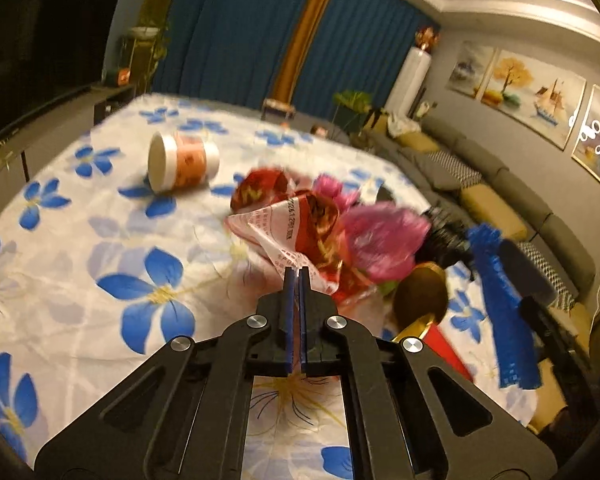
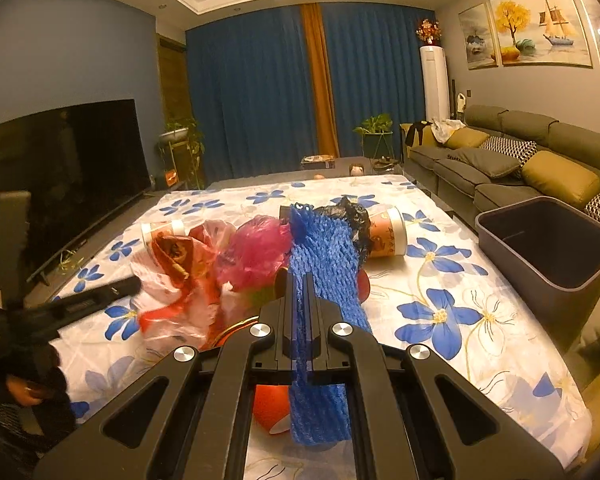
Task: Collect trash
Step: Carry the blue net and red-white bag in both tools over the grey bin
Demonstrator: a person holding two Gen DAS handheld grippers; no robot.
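Observation:
My left gripper (image 1: 297,270) is shut on the edge of a white and red printed plastic bag (image 1: 288,224), which lies in the trash pile on the flowered tablecloth (image 1: 100,248). My right gripper (image 2: 299,276) is shut on a blue foam net sleeve (image 2: 324,264) that hangs through the jaws; the sleeve also shows in the left wrist view (image 1: 504,308). The pile holds a pink plastic bag (image 2: 256,252), a black bag (image 2: 352,216) and the printed bag (image 2: 180,280). Two paper cups lie on their sides: one at left (image 1: 182,160), one at right (image 2: 388,236).
A dark grey bin (image 2: 548,248) stands open at the table's right edge. A sofa (image 2: 500,160) with cushions runs along the right wall. A television (image 2: 68,168) stands at the left. A red object (image 2: 276,404) lies under the right gripper.

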